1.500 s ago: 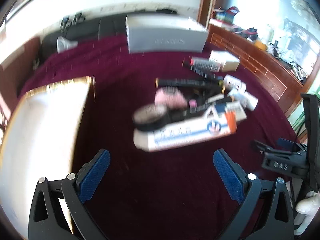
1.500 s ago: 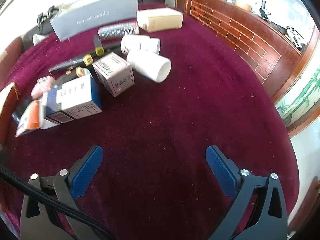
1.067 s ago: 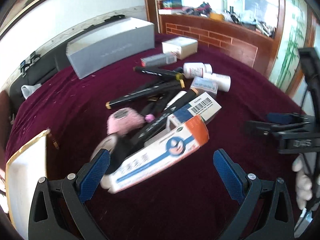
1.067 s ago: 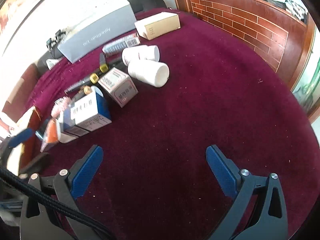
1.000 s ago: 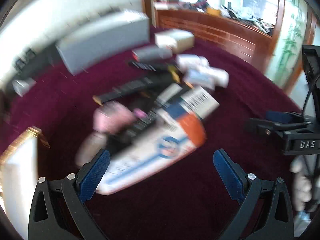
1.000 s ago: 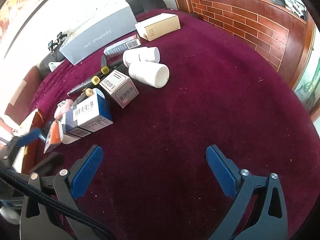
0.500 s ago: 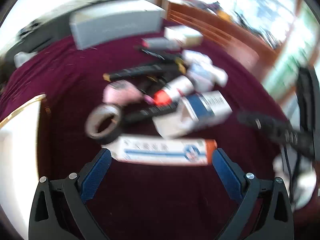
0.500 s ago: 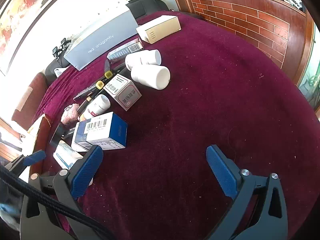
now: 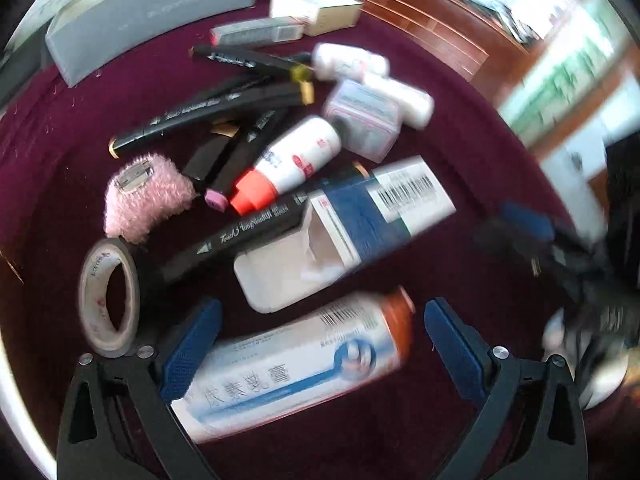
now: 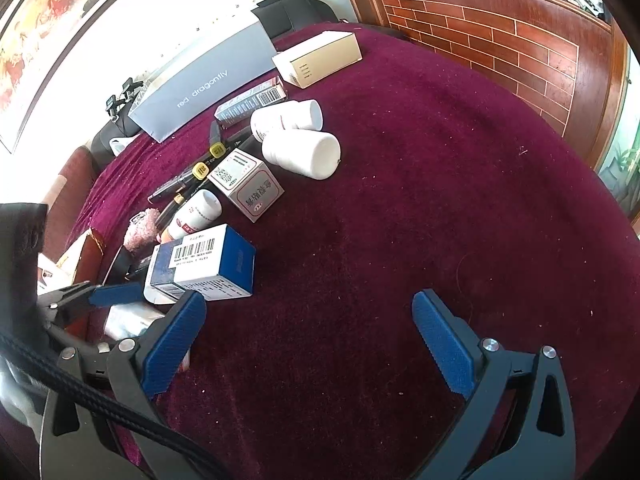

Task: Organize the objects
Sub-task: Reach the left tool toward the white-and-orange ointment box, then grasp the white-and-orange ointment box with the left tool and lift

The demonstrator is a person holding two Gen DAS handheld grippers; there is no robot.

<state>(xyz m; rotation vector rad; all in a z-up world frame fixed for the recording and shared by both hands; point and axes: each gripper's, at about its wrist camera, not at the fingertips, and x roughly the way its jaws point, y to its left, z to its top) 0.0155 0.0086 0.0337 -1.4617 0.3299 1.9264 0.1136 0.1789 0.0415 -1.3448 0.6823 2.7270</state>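
— Maroon velvet cloth [image 10: 420,208] covers the whole table, and the clutter is heaped along its left half. What's biggest in the pile?

— Grey long box [image 9: 152,12] at the far edge. Then the blue-and-white carton [image 9: 348,224], lying open-ended, and right below it the white tube box with the orange end [image 9: 296,364]. That last one looks like the target.

— Where does it lie against the left gripper [image 9: 320,344]?

— Straight between the spread blue pads, close in. Its long axis runs nearly crosswise, orange end up toward the right pad, white end low beside the left pad [image 9: 192,348]. The picture is blurred, so contact I cannot call.

— So a squeeze would catch it end to end?

— That's my read: the jaws would want turning across the narrow width first. Nothing gripped yet, fingers wide apart.

— And the right gripper [image 10: 308,340]?

— Also released, empty, hovering over bare cloth, well off from the tube box. Left is plainly nearer.

— Smaller stuff?

— Tape roll [image 9: 110,296] just left of the pad, black markers [image 9: 208,108], a white bottle with a red cap [image 9: 292,164].
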